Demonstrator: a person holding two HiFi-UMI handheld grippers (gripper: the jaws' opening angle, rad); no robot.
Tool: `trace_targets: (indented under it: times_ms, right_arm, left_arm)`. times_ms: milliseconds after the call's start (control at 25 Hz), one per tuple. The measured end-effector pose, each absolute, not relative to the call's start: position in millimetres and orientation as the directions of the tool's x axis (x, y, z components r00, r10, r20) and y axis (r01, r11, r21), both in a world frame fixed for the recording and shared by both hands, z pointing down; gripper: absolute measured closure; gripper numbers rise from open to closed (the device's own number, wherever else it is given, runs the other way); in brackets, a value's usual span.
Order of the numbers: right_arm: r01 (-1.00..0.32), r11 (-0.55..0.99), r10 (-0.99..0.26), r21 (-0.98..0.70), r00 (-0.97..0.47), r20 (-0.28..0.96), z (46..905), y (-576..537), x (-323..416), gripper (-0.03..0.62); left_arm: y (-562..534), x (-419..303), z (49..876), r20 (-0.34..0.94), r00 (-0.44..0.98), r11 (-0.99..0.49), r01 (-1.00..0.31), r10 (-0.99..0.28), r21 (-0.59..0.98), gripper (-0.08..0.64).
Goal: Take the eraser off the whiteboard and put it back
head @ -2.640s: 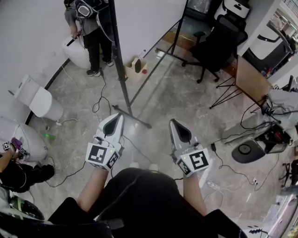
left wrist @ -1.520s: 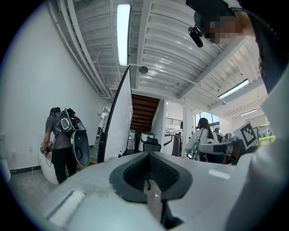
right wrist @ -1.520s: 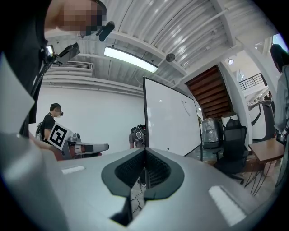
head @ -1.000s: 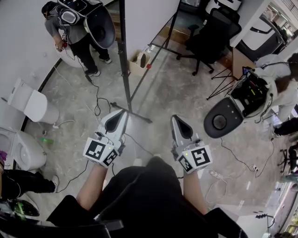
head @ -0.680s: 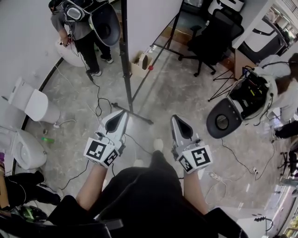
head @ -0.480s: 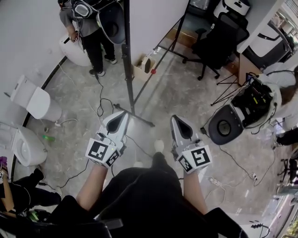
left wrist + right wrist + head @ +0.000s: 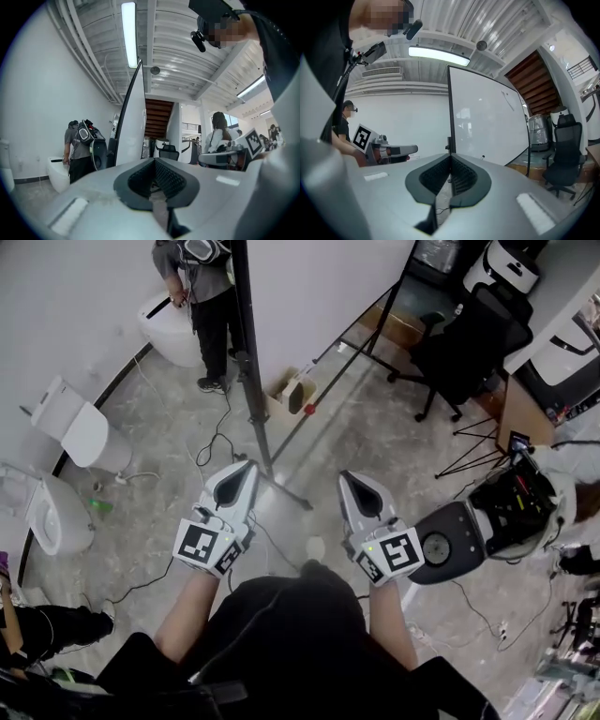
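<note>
The whiteboard [image 7: 319, 296] stands on a black-framed stand ahead of me, its post [image 7: 246, 352] just beyond my hands. My left gripper [image 7: 246, 465] and right gripper [image 7: 345, 476] are held level side by side over the floor, both shut with nothing between the jaws. The left gripper view looks past my left gripper [image 7: 153, 160] at the whiteboard [image 7: 133, 126] edge-on. Beyond my right gripper [image 7: 451, 157], the right gripper view shows the whiteboard [image 7: 487, 122] face. A small dark thing [image 7: 483, 157] sits at its lower edge; I cannot tell whether it is the eraser.
A person with a backpack [image 7: 202, 277] stands by the wall beyond the board. White pod-shaped units [image 7: 80, 432] line the left wall. A cardboard box [image 7: 286, 390] sits at the stand's foot, a black office chair [image 7: 469, 334] at back right. Cables cross the floor. Another person's gear [image 7: 506, 512] is at right.
The whiteboard stand has come closer in the head view, and the floor has slid toward me. Both grippers keep the same shut, side-by-side pose. The gear at right has shifted lower.
</note>
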State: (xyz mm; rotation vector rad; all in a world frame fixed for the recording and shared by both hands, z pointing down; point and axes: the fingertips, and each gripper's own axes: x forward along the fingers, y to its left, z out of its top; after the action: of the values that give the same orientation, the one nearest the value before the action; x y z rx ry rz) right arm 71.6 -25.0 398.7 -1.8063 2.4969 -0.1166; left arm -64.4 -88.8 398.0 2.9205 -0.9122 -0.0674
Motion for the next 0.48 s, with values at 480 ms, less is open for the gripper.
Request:
trace_targets:
  times_ms: [480]
  right_arm:
    - [-0.862, 0.493, -0.868, -0.117, -0.497, 0.006, 404.0, -108.1, 141.6, 0.583]
  left_arm:
    - [-140.6, 7.3, 399.6, 0.028, 0.707, -0.704, -0.706, -0.706, 0.071, 0.557]
